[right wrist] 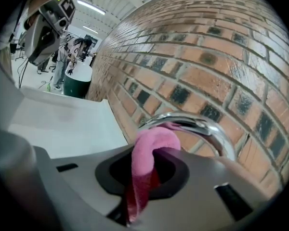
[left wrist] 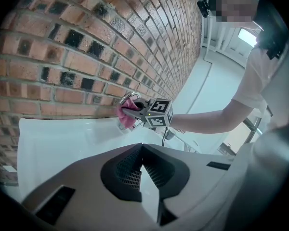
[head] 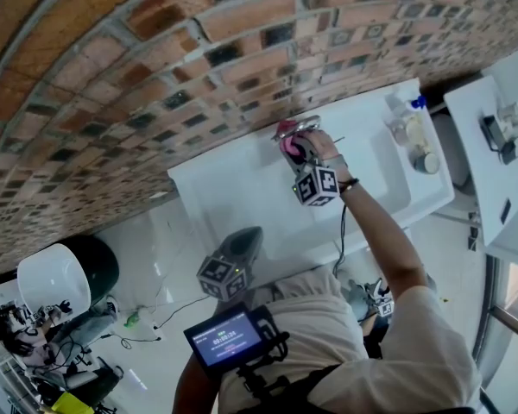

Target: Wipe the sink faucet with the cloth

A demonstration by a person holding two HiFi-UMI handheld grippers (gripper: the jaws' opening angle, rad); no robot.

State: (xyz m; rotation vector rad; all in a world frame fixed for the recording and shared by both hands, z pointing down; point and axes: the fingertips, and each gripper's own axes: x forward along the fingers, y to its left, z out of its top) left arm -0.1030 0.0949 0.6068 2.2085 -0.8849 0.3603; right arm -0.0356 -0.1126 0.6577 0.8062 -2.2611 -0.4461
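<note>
Brick wall is seen behind the white sink. The chrome faucet is touched by the pink cloth, which is clamped in the right gripper. The left gripper, jaws together and empty, is held near the sink's front edge.

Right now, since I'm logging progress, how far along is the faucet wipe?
Done: the pink cloth is clamped in the right tool and is up at the faucet. In hand: the cloth sits against the curve of the chrome spout. Left: the pictures don't show how much has been wiped, so assume the rest of the faucet. The left tool holds nothing.
</note>
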